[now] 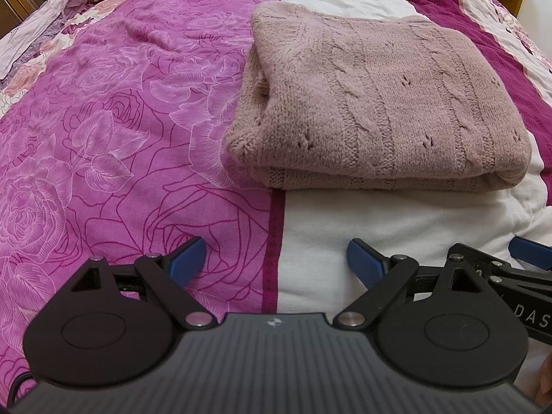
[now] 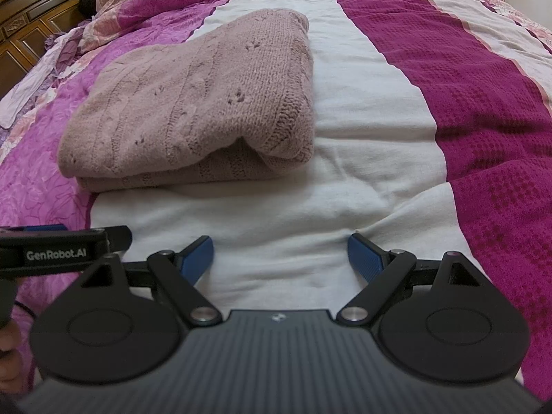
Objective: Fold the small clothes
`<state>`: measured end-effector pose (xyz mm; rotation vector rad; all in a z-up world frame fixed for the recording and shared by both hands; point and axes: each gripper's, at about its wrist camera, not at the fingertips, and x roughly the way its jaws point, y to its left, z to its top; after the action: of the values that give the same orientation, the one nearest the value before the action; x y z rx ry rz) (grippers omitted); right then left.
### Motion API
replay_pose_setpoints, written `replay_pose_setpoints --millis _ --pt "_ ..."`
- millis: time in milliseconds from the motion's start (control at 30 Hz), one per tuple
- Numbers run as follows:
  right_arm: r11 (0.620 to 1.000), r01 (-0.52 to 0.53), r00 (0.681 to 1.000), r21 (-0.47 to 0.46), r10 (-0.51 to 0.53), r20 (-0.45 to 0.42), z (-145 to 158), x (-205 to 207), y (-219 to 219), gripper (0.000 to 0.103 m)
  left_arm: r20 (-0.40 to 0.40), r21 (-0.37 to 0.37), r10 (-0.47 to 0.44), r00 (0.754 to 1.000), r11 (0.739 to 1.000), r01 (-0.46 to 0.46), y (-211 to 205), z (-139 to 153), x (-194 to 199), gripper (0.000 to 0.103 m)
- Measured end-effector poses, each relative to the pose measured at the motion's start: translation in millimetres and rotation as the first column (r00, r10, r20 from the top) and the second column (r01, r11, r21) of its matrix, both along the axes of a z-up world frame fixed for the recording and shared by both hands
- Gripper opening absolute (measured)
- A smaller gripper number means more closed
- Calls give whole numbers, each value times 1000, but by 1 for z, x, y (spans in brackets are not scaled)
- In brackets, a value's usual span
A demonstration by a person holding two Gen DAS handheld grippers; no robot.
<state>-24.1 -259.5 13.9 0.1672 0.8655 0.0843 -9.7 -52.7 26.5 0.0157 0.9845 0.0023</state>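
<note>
The pink knitted sweater (image 1: 376,103) lies folded into a thick rectangle on the bedspread (image 1: 103,103), in the upper right of the left wrist view and the upper left of the right wrist view. It straddles the seam between the floral magenta band and the white band.

The left gripper (image 1: 276,262) sits at the lower centre of its view with the jaws apart and nothing between them. The right gripper (image 2: 281,255) stands likewise wide apart and empty, over the white band below the sweater. Neither touches the garment.

Judgement: the fold appears complete or nearly so. The near right corner bulges open, with the upper layer arching above the lower one. To finish well, press that corner flat with one gripper while the other steadies the near edge. Avoid pinching a single knit layer, which would likely drag the stack apart.
</note>
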Motion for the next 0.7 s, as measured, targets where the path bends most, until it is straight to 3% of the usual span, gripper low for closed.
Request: replay_pose_setpoints --millis 700 --pt "1000 -1 1000 -6 1 -1 -1 0 0 88 0 0 0 1000 1000 0 0 0 0 94"
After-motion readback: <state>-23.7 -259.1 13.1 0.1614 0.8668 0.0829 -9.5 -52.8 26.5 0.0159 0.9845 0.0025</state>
